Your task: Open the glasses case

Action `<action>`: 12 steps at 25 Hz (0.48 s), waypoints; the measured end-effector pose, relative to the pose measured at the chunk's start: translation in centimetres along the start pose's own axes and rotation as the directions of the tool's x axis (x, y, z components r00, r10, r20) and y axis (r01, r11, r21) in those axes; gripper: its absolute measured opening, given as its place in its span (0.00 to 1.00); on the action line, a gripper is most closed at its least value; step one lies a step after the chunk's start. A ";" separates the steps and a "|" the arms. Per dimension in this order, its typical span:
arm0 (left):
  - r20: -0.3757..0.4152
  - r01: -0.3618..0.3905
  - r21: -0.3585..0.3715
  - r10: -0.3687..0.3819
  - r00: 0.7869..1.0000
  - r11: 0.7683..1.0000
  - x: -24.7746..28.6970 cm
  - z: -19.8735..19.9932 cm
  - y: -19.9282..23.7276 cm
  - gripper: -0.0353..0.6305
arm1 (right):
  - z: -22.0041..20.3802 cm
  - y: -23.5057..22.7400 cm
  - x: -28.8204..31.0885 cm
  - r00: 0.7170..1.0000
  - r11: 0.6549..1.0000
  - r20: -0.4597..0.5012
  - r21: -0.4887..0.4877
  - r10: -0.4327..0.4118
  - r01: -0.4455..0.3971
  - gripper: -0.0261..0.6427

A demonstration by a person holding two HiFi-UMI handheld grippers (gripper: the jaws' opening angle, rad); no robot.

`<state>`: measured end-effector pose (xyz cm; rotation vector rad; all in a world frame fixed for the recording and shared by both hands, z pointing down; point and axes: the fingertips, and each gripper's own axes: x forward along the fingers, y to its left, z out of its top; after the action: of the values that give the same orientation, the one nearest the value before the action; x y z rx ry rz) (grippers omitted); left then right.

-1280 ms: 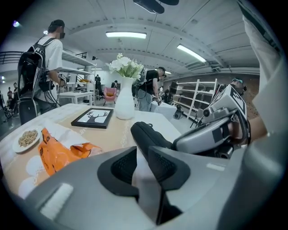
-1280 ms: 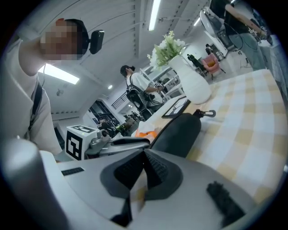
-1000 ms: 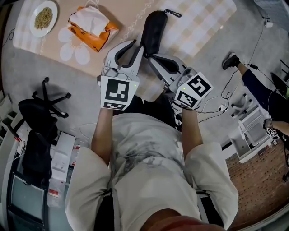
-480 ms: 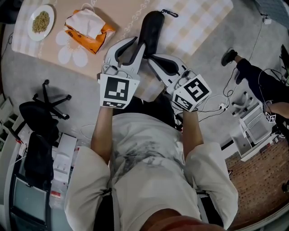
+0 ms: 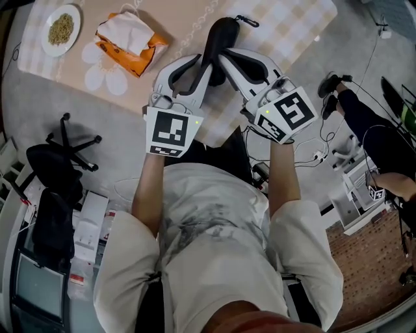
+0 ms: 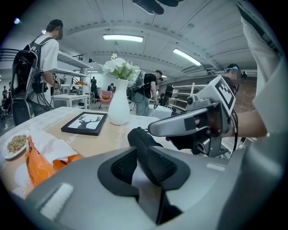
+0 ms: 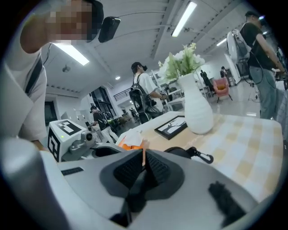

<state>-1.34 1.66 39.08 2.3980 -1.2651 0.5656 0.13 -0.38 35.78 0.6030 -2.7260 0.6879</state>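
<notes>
Head view lacked the vase (image 6: pixel 119 108) of white flowers (image 6: pixel 118 68) that both gripper views showed; its plate (image 5: pixel 47 36) held grains (image 5: pixel 62 27). Left tongs (image 6: pixel 145 164) pinched the glasses case (image 5: pixel 220 39) over the worktop (image 5: pixel 182 19); right tongs (image 7: pixel 143 167) were pressed together.

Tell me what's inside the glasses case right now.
Nothing inside shows: the glasses case looks closed, and its black shell covers any contents. The left gripper clamps its near end. The right gripper, jaws together and empty, is beside it.
</notes>
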 end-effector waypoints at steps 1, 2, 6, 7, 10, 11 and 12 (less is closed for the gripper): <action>0.000 -0.001 -0.001 0.001 1.000 1.000 0.0 0.0 0.0 0.18 | 0.0 -0.1 0.3 1.000 1.000 -0.005 -0.003 0.004 -0.004 0.07; 0.000 -0.002 -0.001 0.002 1.000 1.000 0.0 0.0 0.1 0.18 | -0.2 -0.2 0.6 1.000 1.000 -0.010 -0.003 0.004 -0.004 0.07; 0.003 0.007 -0.004 -0.007 1.000 1.000 -0.6 -0.1 -0.3 0.23 | -0.8 -0.5 1.1 1.000 1.000 -0.021 0.007 -0.001 0.001 0.07; 0.007 0.013 -0.010 -0.013 1.000 1.000 -0.9 -0.2 -0.5 0.25 | -0.8 -0.6 1.2 1.000 1.000 -0.019 0.010 0.001 -0.001 0.07; 0.032 0.031 -0.051 -0.030 0.999 0.998 -1.7 -0.7 -1.2 0.29 | -0.7 -0.5 1.3 1.000 1.000 -0.025 0.002 0.006 -0.006 0.07; 0.042 0.034 -0.066 -0.031 0.999 0.997 -1.8 -0.8 -1.4 0.29 | -0.7 -0.5 1.3 1.000 1.000 -0.028 -0.001 0.007 -0.007 0.06; 0.050 0.033 -0.077 -0.030 0.998 0.996 -2.0 -0.9 -1.4 0.29 | -0.8 -0.5 1.3 1.000 1.000 -0.027 -0.001 0.007 -0.007 0.07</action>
<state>-1.29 4.20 38.64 2.3765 -1.2435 0.4431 -0.61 -0.82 37.09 0.5805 -2.7050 0.6908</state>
